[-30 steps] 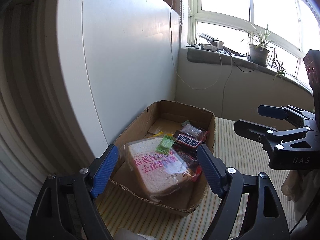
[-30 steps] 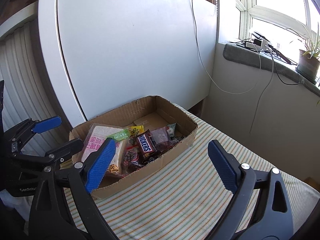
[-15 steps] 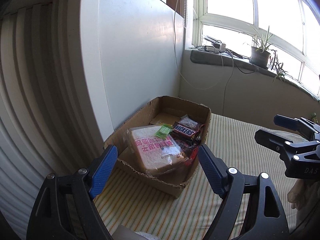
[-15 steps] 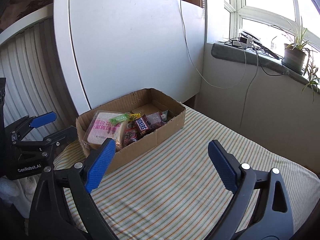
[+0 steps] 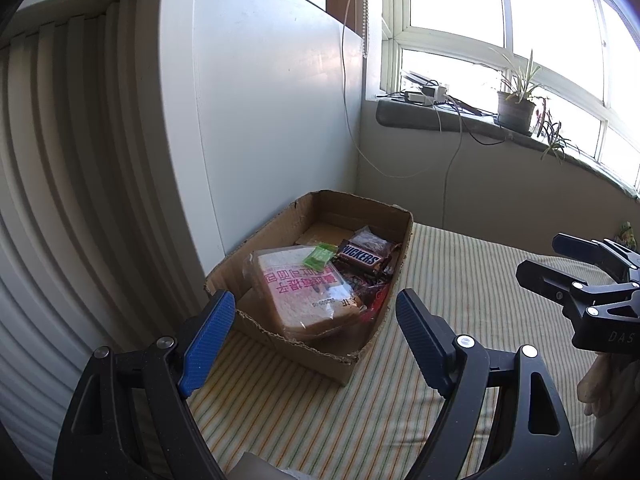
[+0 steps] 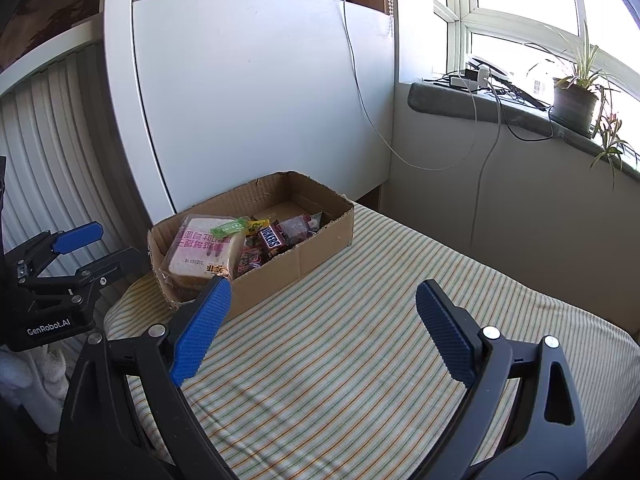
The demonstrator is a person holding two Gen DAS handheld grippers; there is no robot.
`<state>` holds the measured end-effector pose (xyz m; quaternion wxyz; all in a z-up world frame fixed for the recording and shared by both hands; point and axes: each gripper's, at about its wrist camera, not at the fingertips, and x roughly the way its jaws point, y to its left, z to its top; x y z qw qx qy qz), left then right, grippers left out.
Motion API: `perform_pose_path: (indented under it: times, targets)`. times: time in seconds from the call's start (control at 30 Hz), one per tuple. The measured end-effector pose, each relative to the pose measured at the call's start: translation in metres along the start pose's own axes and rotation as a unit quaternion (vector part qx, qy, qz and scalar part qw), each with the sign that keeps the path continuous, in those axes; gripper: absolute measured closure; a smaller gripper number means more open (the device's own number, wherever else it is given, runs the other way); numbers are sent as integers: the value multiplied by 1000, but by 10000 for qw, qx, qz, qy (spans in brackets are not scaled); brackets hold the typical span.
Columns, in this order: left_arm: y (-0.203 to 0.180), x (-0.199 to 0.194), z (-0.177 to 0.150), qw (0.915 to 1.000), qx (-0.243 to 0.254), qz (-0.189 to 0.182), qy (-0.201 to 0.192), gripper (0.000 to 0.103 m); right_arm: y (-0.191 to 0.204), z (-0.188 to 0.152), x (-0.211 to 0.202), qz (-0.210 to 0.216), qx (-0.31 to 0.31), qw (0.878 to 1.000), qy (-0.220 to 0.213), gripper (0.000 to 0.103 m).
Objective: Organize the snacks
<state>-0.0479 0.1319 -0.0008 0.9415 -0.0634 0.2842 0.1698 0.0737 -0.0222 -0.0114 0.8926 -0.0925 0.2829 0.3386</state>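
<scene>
A cardboard box [image 5: 304,344] [image 6: 304,256] sits on the striped cloth against the white panel. Inside lie a wrapped bread pack with pink print [image 5: 308,292] [image 6: 204,252], a small green packet [image 5: 318,257] [image 6: 226,227], a Snickers bar [image 5: 360,258] [image 6: 271,237] and other dark wrapped sweets [image 6: 296,226]. My left gripper [image 5: 310,336] stands open and empty, a little short of the box's near end. My right gripper [image 6: 322,330] is open and empty over the cloth, in front of the box's long side. Each gripper shows at the edge of the other's view.
The striped cloth [image 6: 380,352] covers a flat surface with room to the right of the box. A white panel [image 6: 260,100] stands behind the box, with ribbed slats [image 5: 60,200] to the left. Cables hang down the wall below a windowsill with a potted plant [image 6: 576,100].
Both grippers have pulled back from the box, which now looks smaller and farther in both views. Neither gripper has changed its opening, and the snacks in the box have not moved.
</scene>
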Motion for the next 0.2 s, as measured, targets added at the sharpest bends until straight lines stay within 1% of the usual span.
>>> perform_pose_path:
  times: [0.2]
  targets:
    - [-3,-3,-3,9999,62,35,-86,20,-6,-5,-2,-78,69,9999,23,7]
